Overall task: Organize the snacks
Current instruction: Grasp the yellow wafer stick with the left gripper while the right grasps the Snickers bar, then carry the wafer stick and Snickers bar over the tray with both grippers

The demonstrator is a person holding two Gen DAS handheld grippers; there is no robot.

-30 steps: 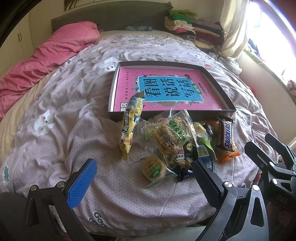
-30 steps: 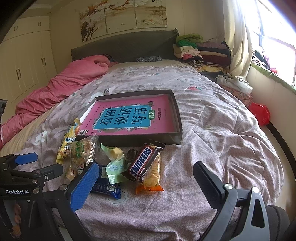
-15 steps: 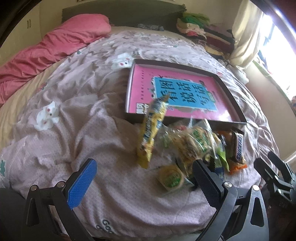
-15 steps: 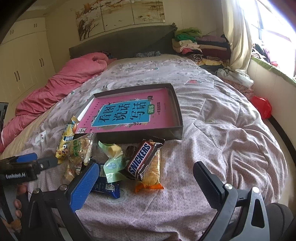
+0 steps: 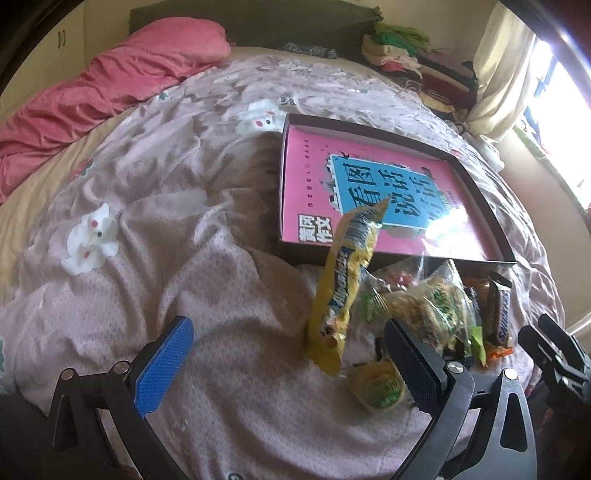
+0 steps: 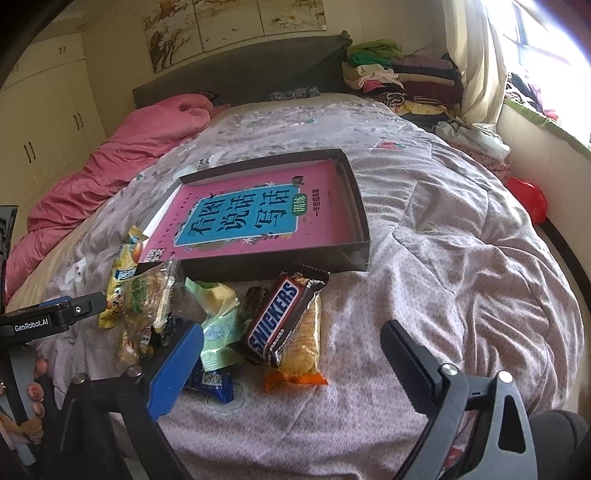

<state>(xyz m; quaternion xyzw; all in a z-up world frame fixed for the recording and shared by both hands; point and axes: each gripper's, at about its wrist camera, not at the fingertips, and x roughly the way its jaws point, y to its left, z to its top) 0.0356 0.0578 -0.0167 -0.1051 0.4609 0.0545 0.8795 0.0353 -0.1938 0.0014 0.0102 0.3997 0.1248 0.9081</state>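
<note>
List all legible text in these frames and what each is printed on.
"SNICKERS": brown chocolate bar wrapper.
"看图说话写话": blue panel of the pink book in the dark box.
"训练": green badge on that book.
"GenRobot.AI": left hand-held gripper.
Yellow snack bag: blue lettering, too warped to read.
Blue packet: code and print too small.
Book's smaller print: blurred.

A wide bed is covered by a mauve patterned quilt [image 6: 443,258] printed with white animal figures. A crumpled pink blanket [image 6: 122,155] is heaped along its left side. A dark grey padded headboard [image 6: 240,74] is seen behind, with painted wall panels [image 6: 229,26] above. Folded clothes [image 6: 391,77] are stacked at the far right corner beside a cream curtain [image 6: 476,66]. Cream wardrobe doors [image 6: 44,122] are seen at left.
</note>
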